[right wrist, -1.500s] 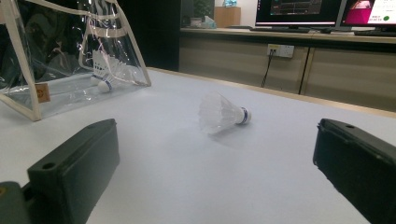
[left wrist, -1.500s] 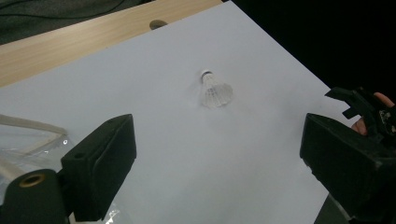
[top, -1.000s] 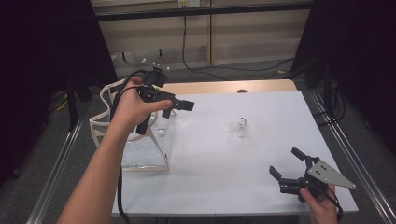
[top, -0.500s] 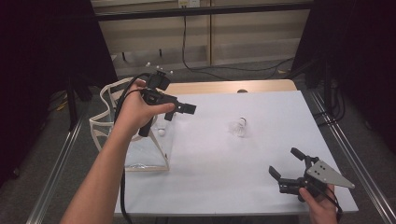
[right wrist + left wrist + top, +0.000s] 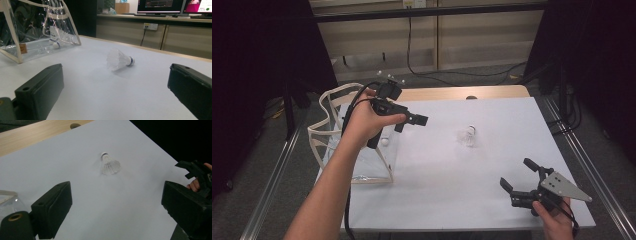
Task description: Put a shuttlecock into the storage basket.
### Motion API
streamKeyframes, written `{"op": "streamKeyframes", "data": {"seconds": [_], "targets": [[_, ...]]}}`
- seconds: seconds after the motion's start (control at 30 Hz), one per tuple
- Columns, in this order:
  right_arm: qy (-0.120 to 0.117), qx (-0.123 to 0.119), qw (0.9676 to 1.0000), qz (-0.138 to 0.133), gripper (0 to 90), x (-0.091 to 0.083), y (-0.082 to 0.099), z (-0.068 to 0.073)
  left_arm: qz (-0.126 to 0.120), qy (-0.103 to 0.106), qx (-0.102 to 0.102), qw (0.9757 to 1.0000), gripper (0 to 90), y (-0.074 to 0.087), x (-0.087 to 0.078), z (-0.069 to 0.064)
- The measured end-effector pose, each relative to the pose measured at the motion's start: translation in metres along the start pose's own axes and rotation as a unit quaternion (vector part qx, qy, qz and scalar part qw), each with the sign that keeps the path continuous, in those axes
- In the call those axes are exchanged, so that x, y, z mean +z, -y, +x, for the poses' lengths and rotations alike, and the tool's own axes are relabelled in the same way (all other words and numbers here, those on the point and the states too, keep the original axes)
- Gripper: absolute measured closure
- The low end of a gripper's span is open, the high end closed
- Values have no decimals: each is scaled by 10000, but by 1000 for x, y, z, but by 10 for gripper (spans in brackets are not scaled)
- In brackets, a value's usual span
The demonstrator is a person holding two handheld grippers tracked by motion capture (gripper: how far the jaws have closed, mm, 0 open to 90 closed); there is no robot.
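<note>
White table (image 5: 437,190) under dim surroundings, wooden strip along far edge. Shuttlecock (image 5: 468,136) lying on its side near table centre, cork end pointing toward far edge, touching nothing; seen likewise in left gripper view (image 5: 109,165) and right gripper view (image 5: 119,60). Left gripper (image 5: 412,121) held above table, just right of clear bag (image 5: 337,145), jaws spread wide, empty, aimed toward shuttlecock, some way short of it. Right gripper (image 5: 518,176) low at near right corner, jaws spread wide, empty, well apart from shuttlecock. Clear bag with cream trim standing open at left table edge; second shuttlecock (image 5: 57,37) inside, resting on bag floor. Monitors (image 5: 175,5) lit on counter in background.
</note>
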State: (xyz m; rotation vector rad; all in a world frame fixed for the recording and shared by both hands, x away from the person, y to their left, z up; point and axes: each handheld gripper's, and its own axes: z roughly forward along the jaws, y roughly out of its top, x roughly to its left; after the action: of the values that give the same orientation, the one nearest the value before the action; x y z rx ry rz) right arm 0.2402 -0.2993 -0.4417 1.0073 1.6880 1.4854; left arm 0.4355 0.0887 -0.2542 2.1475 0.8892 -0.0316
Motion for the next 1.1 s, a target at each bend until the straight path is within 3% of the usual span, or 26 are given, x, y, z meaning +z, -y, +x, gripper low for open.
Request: {"op": "streamKeyframes", "data": {"seconds": [0.43, 1.1], "targets": [[6, 8, 10000, -24, 2, 0, -1, 0, 47, 32, 100, 9999, 84, 1, 12, -5], [-6, 23, 10000, -33, 2, 0, -1, 0, 25, 5, 45, 10000, 59, 9, 35, -7]]}}
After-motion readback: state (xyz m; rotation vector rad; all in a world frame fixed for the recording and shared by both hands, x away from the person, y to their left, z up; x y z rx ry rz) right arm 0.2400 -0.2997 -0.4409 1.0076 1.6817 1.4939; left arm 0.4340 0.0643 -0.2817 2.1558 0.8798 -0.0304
